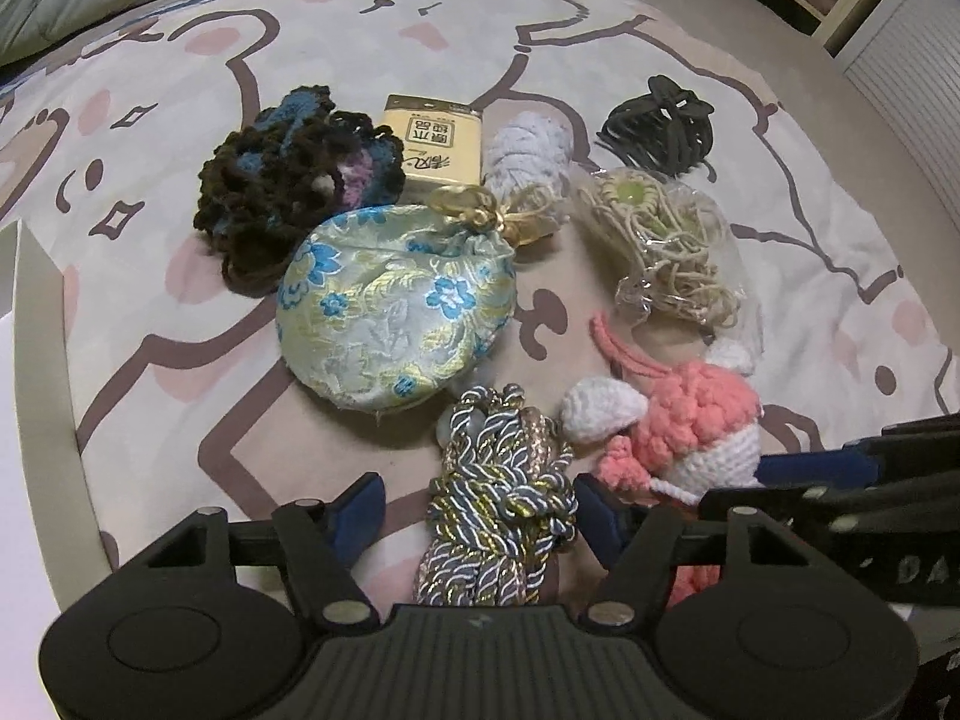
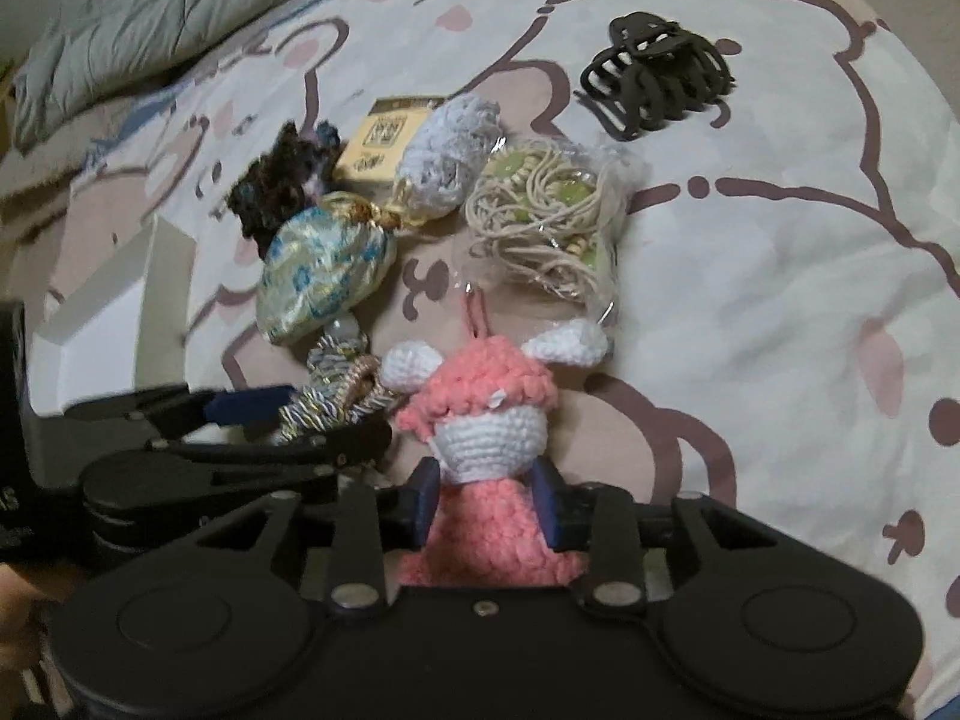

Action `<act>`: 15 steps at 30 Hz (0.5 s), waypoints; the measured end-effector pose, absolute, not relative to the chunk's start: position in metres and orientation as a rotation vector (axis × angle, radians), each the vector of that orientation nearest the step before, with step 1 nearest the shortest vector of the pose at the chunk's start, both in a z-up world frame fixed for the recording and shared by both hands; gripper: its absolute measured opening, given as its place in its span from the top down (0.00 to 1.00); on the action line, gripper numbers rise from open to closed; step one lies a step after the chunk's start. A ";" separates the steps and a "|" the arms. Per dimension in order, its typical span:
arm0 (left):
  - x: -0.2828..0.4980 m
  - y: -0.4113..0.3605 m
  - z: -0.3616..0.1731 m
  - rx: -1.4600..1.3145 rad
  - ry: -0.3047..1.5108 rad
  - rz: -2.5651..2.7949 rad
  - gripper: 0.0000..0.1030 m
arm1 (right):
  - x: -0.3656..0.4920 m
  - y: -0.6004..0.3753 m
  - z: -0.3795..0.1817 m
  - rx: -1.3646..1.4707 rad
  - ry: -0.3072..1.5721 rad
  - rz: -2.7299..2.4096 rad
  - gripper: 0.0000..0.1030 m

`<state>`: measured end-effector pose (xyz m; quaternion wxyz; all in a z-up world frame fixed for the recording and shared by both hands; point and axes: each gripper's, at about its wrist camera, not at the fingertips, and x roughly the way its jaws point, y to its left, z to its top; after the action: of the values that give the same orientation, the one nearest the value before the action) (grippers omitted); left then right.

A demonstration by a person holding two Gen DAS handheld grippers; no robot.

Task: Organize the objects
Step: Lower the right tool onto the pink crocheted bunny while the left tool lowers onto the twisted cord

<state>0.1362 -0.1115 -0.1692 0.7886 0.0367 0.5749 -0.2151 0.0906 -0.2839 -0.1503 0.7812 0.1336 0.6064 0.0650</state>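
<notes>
- You are working over a bedsheet printed with brown-outlined cartoon animals; it runs wide and bare on the right side of the right wrist view, and that is your roomiest stretch.
- A grey-green quilt is bunched along the far left edge of the sheet, closing that side.
- A pale box edge stands at the left of the pile, just beside your left gripper.
- The brocade pouch, pale blue with blue flowers, lies in the middle, its gold-tied mouth pulled closed; you cannot see what is in it.
- A clear plastic bag sits right of the pouch and holds beige cords with green beads.
- The dark crochet piece touches the pouch's far left side; a yellow packet and a pale knitted piece lie just behind the pouch.
- The black hair claw lies apart at the far right, with free sheet around it.
- Your right gripper is clamped on the pink and white crochet doll; both blue pads press its lower body.
- Your left gripper straddles the twisted cord bundle: the right pad is against it, a gap shows at the left pad, so it is not gripping.
</notes>
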 end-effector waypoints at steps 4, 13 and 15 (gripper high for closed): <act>0.137 -0.116 -0.171 0.108 1.239 -0.466 0.38 | 0.093 -0.279 -0.163 0.228 1.336 0.140 0.62; 0.134 -0.120 -0.172 0.155 1.245 -0.486 0.52 | 0.096 -0.270 -0.172 0.173 1.349 0.175 0.64; 0.133 -0.117 -0.170 0.148 1.241 -0.490 0.53 | 0.096 -0.272 -0.168 0.181 1.341 0.179 0.65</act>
<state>0.1333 -0.1170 -0.1698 0.7830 0.0685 0.5752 -0.2268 0.0960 -0.2720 -0.1685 0.7760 0.0834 0.6197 0.0825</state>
